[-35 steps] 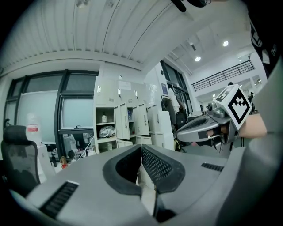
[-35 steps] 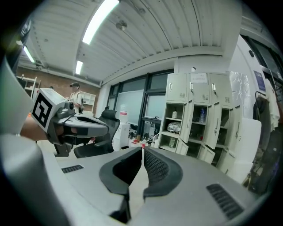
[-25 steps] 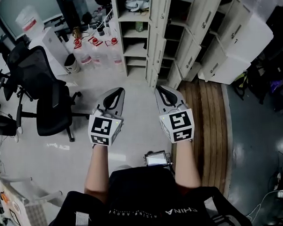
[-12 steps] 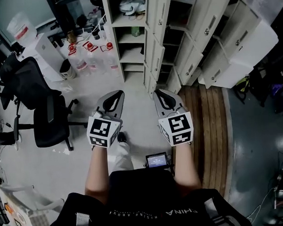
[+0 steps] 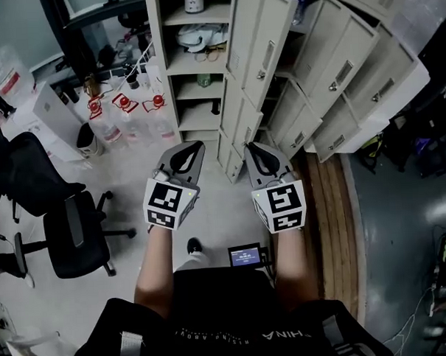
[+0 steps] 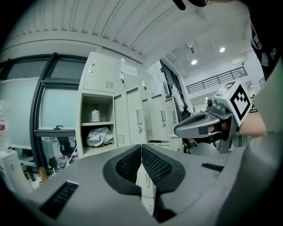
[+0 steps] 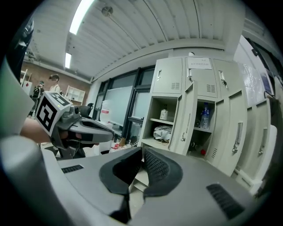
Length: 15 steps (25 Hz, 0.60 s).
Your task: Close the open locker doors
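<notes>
Holding left hand-held gripper (image 5: 193, 147) and right hand-held gripper (image 5: 250, 148) side by side, jaws together, empty. Facing open locker doors (image 5: 256, 50); chair (image 5: 72, 233) left.

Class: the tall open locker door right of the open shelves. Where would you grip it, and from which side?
Probably its handle, approached from the room side. The door stands swung out toward the person, and the handle sits on the face in view.

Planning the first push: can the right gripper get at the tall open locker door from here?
Probably not yet: the right gripper hangs short of the open door. Only floor lies between, so nothing blocks the way.
</notes>
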Motion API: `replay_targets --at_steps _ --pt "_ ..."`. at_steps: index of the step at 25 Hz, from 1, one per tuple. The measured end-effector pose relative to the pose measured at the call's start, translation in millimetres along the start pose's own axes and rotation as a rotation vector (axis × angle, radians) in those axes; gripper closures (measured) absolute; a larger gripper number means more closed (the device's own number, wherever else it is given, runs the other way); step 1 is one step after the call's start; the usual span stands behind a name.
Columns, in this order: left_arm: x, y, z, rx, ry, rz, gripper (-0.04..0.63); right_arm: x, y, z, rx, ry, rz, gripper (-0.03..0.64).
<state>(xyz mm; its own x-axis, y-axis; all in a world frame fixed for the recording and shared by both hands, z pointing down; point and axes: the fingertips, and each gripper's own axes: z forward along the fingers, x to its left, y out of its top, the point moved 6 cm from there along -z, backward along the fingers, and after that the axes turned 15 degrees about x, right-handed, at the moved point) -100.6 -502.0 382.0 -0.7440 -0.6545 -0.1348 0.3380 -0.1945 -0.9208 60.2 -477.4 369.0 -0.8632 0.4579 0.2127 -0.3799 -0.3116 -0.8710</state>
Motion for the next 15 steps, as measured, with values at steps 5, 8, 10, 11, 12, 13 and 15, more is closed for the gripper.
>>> replay_targets --at_steps 5,8,10,11,12,13,15 --pt "49.8 -1.2 28.7 0.006 -0.043 0.013 0.575 1.9 17.5 49.1 0.030 -0.036 0.014 0.577" --pt "61.7 -4.6 43.9 0.006 -0.071 0.005 0.575 2.7 14.5 66.7 0.057 -0.043 0.019 0.577" --pt "62.7 -7.5 54.0 0.013 -0.085 0.002 0.575 -1.7 12.2 76.2 0.072 -0.040 0.018 0.577" --pt "62.1 -8.0 59.5 0.017 -0.087 0.002 0.575 -5.9 13.0 80.0 0.071 -0.037 0.018 0.577" --pt "61.6 -7.2 65.1 0.019 -0.083 0.000 0.575 -10.9 15.2 83.1 0.064 -0.032 0.014 0.577" --pt "61.2 -5.3 70.4 0.019 -0.076 -0.005 0.575 -16.1 18.2 85.6 0.056 -0.028 0.004 0.577" --pt "58.6 1.2 77.8 0.013 -0.056 -0.018 0.575 -26.1 24.0 87.4 0.046 -0.019 -0.032 0.577"
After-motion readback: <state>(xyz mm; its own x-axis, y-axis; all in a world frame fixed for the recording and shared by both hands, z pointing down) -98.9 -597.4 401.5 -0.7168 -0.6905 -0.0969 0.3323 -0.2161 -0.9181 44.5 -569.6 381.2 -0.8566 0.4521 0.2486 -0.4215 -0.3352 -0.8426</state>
